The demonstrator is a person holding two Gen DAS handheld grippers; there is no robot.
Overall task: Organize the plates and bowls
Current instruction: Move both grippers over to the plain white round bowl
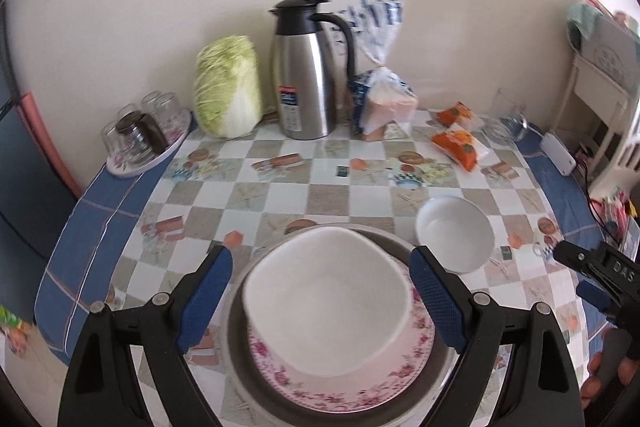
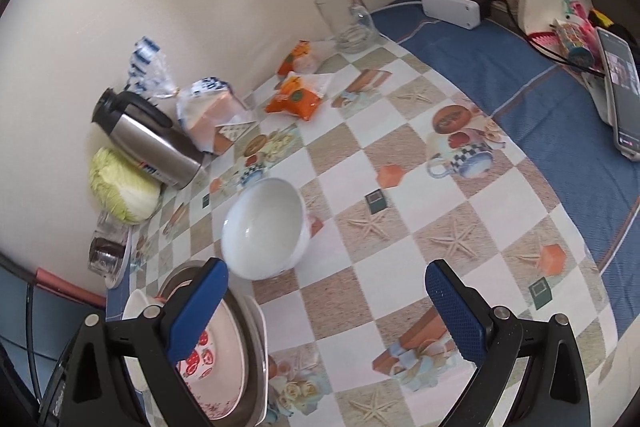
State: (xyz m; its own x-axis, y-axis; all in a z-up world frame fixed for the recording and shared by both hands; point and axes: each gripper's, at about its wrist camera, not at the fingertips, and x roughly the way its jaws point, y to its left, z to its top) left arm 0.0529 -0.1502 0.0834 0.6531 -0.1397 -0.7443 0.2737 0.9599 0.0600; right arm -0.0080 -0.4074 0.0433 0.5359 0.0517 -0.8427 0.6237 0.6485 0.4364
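A stack sits close to me on the checked tablecloth: a grey metal plate (image 1: 240, 367), a pink floral plate (image 1: 360, 383) and a white bowl (image 1: 326, 301) on top. My left gripper (image 1: 322, 295) hangs open over the stack, its blue pads (image 1: 206, 301) either side of the white bowl with a gap showing on both sides. A smaller white bowl (image 1: 456, 231) (image 2: 264, 227) stands alone to the right of the stack. My right gripper (image 2: 326, 311) is open over bare tablecloth, the stack (image 2: 224, 347) by its left finger. Its black body (image 1: 592, 267) shows at the left wrist view's right edge.
Along the wall stand a steel thermos jug (image 1: 306, 75), a cabbage (image 1: 228, 87), bagged bread (image 1: 384, 99), orange snack packets (image 1: 460, 143), a glass mug (image 2: 348, 19) and a tray of upturned glasses (image 1: 140, 135). A white adapter (image 2: 450, 9) and a phone (image 2: 622, 87) lie at the right.
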